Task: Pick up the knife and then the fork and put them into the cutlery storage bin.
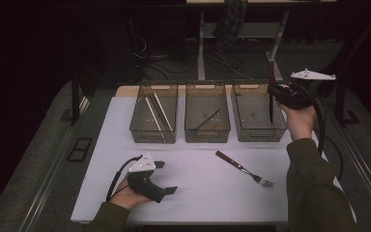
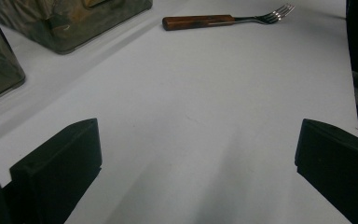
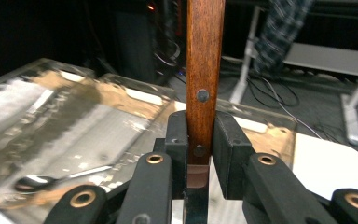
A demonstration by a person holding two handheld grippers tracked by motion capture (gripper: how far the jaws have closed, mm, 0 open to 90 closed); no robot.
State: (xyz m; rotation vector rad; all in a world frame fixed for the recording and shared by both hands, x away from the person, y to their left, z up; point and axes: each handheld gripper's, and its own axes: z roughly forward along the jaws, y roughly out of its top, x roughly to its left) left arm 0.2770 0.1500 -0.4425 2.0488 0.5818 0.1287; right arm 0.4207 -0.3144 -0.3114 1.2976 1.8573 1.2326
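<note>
**Knife held upright over the right-hand bin**

Clamped on a wooden-handled knife (image 3: 204, 79), the right gripper (image 1: 276, 93) hangs above the right bin (image 1: 258, 133), at that bin's far right corner. In the right gripper view its two black jaws press on the lower end of the brown handle from both sides, and the handle rises straight up between them, two rivets showing on its face. In the high view the knife (image 1: 271, 92) stands upright: the handle sticks up above the gripper and the dark blade points down into the right bin, its tip inside the bin's walls; whether it touches the floor of the bin cannot be told.

The left gripper (image 1: 163, 177) lies low on the white table (image 1: 198, 188), well to the near left of the right bin, held in the person's left hand (image 1: 125, 195). Its jaws stand wide apart with only bare table between them, as the left gripper view shows.

A fork (image 1: 245, 168) with a wooden handle lies flat on the table, just in front of the right bin, prongs pointing away from it toward the near right.

Left of the right bin stand two more of the same kind in a row: the middle bin (image 1: 207, 134), with a dark utensil lying aslant in it, and the left bin (image 1: 152, 135), with pale sticks (image 1: 155, 112) in it.
</note>
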